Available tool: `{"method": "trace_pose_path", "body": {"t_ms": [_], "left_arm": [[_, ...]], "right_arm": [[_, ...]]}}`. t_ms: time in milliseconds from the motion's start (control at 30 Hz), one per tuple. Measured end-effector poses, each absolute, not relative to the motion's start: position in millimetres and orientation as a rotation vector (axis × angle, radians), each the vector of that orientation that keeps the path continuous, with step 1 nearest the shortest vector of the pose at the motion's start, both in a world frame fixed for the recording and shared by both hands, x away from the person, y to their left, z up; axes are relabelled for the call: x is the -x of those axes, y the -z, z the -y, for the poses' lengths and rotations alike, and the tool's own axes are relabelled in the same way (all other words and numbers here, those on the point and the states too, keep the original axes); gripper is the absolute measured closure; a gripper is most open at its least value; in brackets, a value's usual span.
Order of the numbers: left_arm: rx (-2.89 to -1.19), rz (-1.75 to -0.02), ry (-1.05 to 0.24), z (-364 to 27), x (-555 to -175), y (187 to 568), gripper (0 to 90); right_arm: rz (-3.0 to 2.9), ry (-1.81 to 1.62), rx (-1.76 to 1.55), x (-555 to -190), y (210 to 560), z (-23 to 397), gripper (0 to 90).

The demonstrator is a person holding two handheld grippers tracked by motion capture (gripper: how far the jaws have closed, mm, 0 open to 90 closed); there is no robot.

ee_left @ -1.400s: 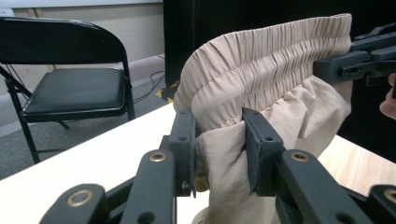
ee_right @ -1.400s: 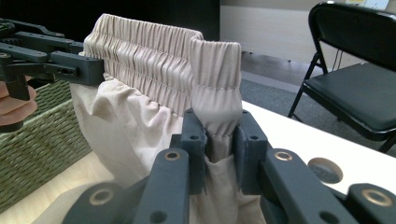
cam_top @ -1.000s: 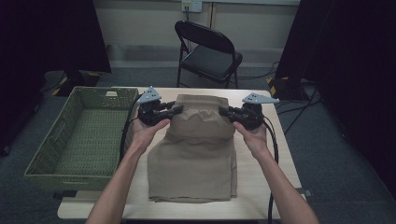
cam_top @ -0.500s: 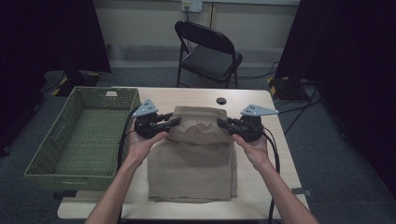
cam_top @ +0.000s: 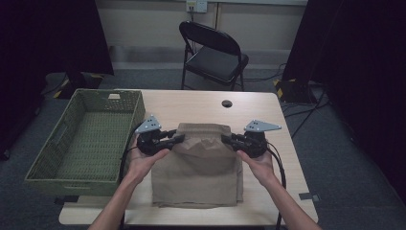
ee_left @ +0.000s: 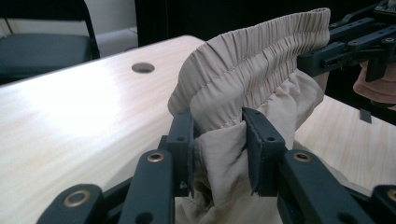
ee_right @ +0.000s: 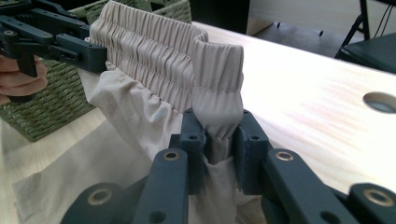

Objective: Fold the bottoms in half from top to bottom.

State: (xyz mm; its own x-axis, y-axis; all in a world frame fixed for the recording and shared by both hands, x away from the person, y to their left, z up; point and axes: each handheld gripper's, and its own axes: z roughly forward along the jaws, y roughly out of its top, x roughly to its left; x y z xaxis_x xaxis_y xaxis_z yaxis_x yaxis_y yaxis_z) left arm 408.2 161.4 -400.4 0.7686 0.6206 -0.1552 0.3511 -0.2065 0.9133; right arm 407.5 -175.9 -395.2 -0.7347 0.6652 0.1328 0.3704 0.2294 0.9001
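Observation:
Beige trousers (cam_top: 201, 172) lie on the wooden table (cam_top: 201, 103), their top end lifted and doubled back over the lower part. My left gripper (cam_top: 179, 138) is shut on the left end of the elastic waistband (ee_left: 261, 60); in the left gripper view (ee_left: 217, 135) the cloth is pinched between the pads. My right gripper (cam_top: 225, 138) is shut on the waistband's right end (ee_right: 154, 51); in the right gripper view (ee_right: 218, 133) a folded corner stands between the pads. The waistband is stretched between the two grippers, a little above the table. Each gripper view also shows the other gripper (ee_left: 345, 42) (ee_right: 51, 37) farther off.
A green woven basket (cam_top: 106, 92) stands at the table's left, close to my left hand. A round cable hole (cam_top: 226, 103) is in the table beyond the trousers. A black folding chair (cam_top: 213, 52) stands behind the table.
Both hands have come toward the near edge and lower, carrying the waistband with them, so the top of the trousers now lies farther over the lower part.

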Motion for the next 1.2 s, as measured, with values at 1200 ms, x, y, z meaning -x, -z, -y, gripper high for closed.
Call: {"method": "trace_pose_path", "body": {"t_ms": [1200], "left_arm": [[-2.005,-0.803,-0.098,-149,-391,464,46.9]], "right_arm": [[-2.506,-1.234,-0.942,-371,468,177,59.6]]}}
